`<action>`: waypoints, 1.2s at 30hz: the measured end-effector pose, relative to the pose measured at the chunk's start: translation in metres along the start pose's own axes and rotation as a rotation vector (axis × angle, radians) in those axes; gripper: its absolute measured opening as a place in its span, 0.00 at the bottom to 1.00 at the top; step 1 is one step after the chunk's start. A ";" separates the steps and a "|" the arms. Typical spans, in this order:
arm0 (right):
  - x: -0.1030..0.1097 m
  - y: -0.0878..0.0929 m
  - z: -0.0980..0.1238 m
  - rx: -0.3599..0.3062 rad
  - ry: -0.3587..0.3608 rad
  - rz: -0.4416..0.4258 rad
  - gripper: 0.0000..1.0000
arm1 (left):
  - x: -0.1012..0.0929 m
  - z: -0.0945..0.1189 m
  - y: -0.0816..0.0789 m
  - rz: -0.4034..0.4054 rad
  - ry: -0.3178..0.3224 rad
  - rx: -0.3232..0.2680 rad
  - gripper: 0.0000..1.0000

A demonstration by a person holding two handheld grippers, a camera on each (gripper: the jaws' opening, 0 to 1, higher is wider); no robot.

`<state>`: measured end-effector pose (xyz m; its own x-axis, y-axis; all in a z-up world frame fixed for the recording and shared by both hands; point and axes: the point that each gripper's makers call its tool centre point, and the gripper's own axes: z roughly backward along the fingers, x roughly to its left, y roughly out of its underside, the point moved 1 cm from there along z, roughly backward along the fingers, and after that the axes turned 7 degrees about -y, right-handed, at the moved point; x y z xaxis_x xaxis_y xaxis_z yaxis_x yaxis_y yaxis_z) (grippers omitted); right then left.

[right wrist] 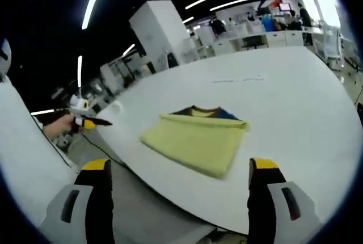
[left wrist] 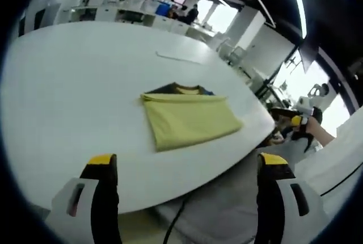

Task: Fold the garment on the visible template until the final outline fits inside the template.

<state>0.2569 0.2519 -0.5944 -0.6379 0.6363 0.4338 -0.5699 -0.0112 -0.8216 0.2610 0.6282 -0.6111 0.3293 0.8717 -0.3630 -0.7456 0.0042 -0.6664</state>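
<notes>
Nearest, the left gripper (left wrist: 184,170) hangs with its yellow-tipped jaws spread wide and empty, back off the near edge of the desk (left wrist: 68,85). The right gripper (right wrist: 178,173) is likewise released and holds nothing. That pulled-back stance suggests the folding is done or paused. Beyond them, near the near edge, lies the garment (left wrist: 190,119): soft yellow cloth folded into a flat, roughly rectangular packet with a dark collar at its far side. Whether a template lies beneath, I cannot tell. The desk is smooth, white and rounded.
</notes>
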 end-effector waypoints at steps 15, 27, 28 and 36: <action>-0.004 0.012 0.003 0.018 -0.005 -0.007 1.00 | -0.004 -0.001 0.001 -0.002 -0.004 0.004 0.99; -0.008 0.016 0.004 0.037 0.004 -0.016 1.00 | -0.005 -0.004 0.002 -0.013 -0.006 0.017 0.99; -0.008 0.016 0.004 0.038 0.004 -0.016 1.00 | -0.005 -0.005 0.002 -0.014 -0.007 0.019 0.99; -0.011 0.012 0.001 0.039 0.014 -0.017 1.00 | -0.005 -0.010 -0.005 -0.025 0.000 0.020 0.99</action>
<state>0.2565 0.2441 -0.6085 -0.6206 0.6474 0.4424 -0.6009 -0.0303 -0.7988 0.2688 0.6191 -0.6126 0.3478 0.8713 -0.3462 -0.7487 0.0359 -0.6619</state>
